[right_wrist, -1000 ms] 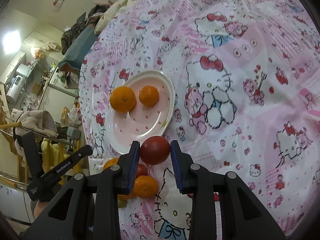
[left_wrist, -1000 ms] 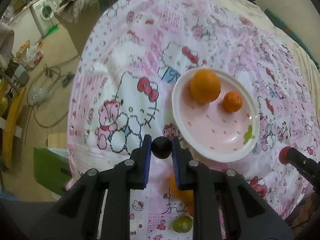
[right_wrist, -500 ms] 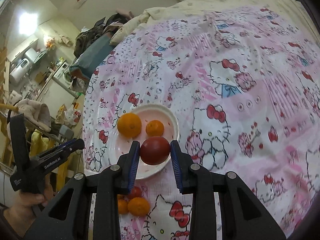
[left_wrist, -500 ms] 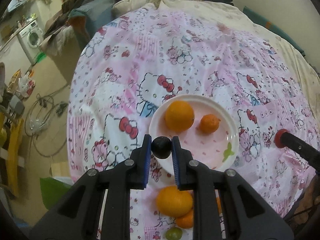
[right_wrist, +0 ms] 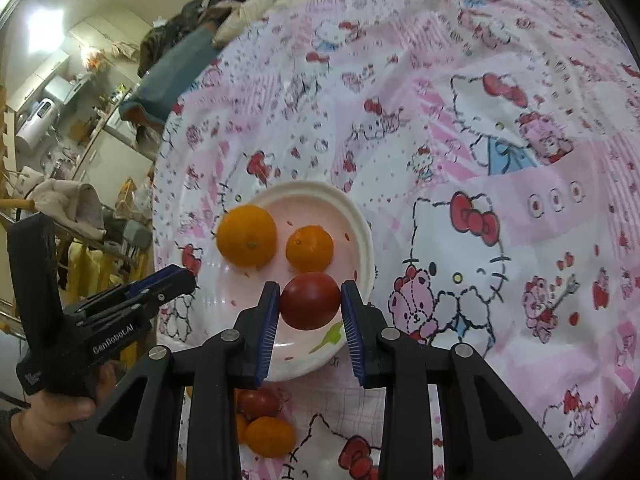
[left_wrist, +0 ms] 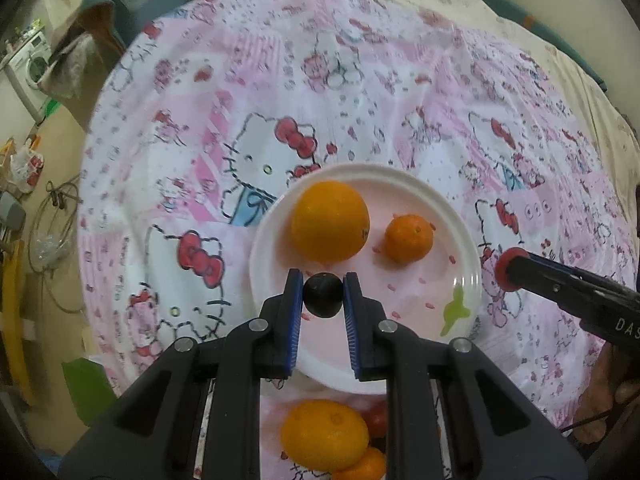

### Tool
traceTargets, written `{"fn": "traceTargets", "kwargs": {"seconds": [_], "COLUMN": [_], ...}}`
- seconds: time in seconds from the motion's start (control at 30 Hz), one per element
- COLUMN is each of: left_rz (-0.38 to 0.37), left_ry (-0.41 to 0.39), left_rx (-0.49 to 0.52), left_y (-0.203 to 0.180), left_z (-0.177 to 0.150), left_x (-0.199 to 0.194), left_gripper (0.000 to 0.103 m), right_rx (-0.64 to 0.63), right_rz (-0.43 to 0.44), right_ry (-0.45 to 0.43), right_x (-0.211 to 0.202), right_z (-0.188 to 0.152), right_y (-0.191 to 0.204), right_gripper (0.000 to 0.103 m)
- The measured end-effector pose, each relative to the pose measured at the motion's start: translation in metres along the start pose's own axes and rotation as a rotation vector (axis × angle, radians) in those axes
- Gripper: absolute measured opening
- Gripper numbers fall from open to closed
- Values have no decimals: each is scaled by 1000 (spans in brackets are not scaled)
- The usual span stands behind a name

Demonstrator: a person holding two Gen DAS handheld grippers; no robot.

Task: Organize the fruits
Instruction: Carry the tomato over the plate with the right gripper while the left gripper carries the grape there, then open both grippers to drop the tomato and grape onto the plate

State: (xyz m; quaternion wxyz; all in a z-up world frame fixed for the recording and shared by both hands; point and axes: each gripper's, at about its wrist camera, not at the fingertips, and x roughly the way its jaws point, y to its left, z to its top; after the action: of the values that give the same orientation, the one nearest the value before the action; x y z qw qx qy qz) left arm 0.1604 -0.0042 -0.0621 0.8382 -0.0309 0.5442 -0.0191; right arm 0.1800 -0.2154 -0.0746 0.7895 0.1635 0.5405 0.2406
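Over the plate [left_wrist: 460, 224], left tongs [left_wrist: 322, 295] clamp a dark fruit [left_wrist: 322, 294], right tongs [right_wrist: 310, 307] a red fruit [right_wrist: 310, 301].

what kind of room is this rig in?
Likely a lived-in home, maybe a bedroom: cartoon-print sheet under the plate, washing machine off to the side, clothes heap behind.

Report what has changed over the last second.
Both grippers carried their fruit in over the plate: left gripper with the dark fruit, right gripper with the red fruit. Unchanged: both grips, and the two oranges on the plate.
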Motion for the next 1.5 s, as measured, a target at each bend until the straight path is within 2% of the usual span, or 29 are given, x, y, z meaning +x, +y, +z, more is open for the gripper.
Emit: {"fn": "traceTargets", "kwargs": {"seconds": [0.33,0.47,0.6,0.8,1.5], "left_rz": [1,24,3,15,-9], "left_ry": [6,2,23,-3,-3], "left_rx": [14,41,35,50,19], "left_y": [-3,-5,-7,-10,-7], "left_z": [1,0,-4,-3,-2], "left_x": [15,20,25,24,28], "left_gripper": [17,17,17,18,18], "right_rx": [-1,0,7,21,27], "right_rz": [7,-3,-3,-9,-8], "right_ry": [69,87,83,79,79], "right_x": [30,37,36,36,38], "right_z": [-7,-13,-13,-12,-12], "right_y": [0,0,-2,-4,-3], "right_gripper": [33,33,33,34,35]}}
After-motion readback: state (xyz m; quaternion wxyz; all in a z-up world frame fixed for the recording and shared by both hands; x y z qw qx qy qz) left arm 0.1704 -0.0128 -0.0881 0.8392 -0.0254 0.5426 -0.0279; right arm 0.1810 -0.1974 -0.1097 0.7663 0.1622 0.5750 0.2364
